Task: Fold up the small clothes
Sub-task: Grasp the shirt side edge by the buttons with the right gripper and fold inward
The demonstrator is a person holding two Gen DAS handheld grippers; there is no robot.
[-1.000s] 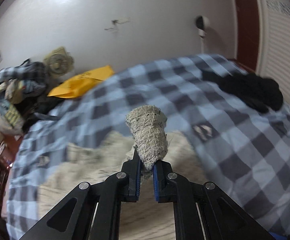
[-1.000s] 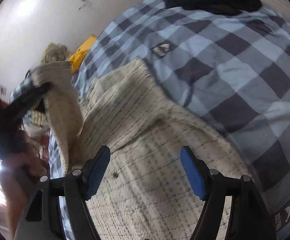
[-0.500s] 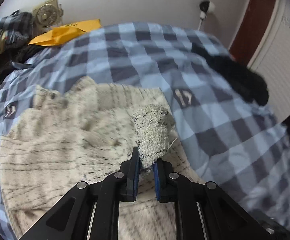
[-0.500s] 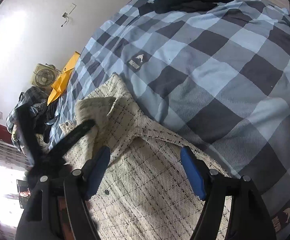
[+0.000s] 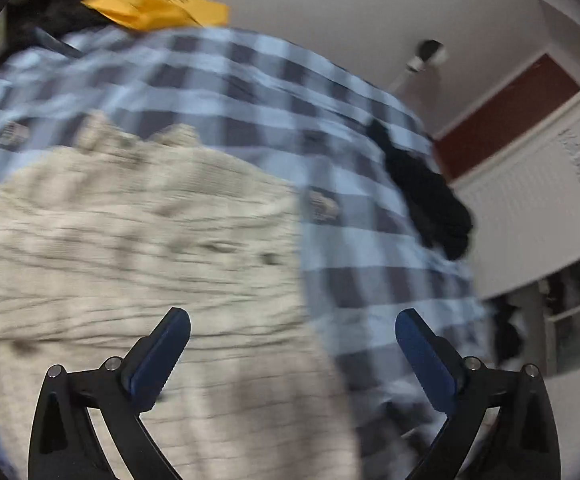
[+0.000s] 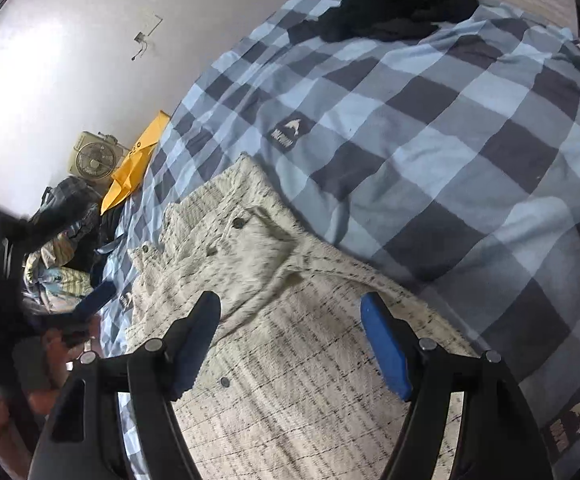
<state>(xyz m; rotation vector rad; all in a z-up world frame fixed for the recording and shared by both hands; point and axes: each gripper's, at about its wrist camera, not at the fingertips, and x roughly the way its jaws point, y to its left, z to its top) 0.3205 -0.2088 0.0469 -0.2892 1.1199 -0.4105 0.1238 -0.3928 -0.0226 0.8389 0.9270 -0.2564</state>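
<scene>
A cream knitted cardigan with dark flecks and buttons [image 6: 290,320] lies flat on the blue checked bedspread [image 6: 429,120], one sleeve folded across its body. It also shows, blurred, in the left wrist view [image 5: 150,260]. My left gripper [image 5: 291,344] is open and empty above the cardigan's right edge. My right gripper [image 6: 291,340] is open and empty, hovering over the cardigan's lower body. The left gripper shows in the right wrist view at the far left [image 6: 90,304], beside the cardigan.
A black garment [image 6: 397,4] lies at the far end of the bed, also in the left wrist view [image 5: 429,200]. A yellow envelope [image 6: 134,164], a small fan [image 6: 94,158] and a pile of clothes [image 6: 62,248] sit at the bed's left side by the wall.
My left gripper let go of the cardigan sleeve, opened wide and drew back to the left. The sleeve now lies folded on the cardigan. My right gripper stayed open.
</scene>
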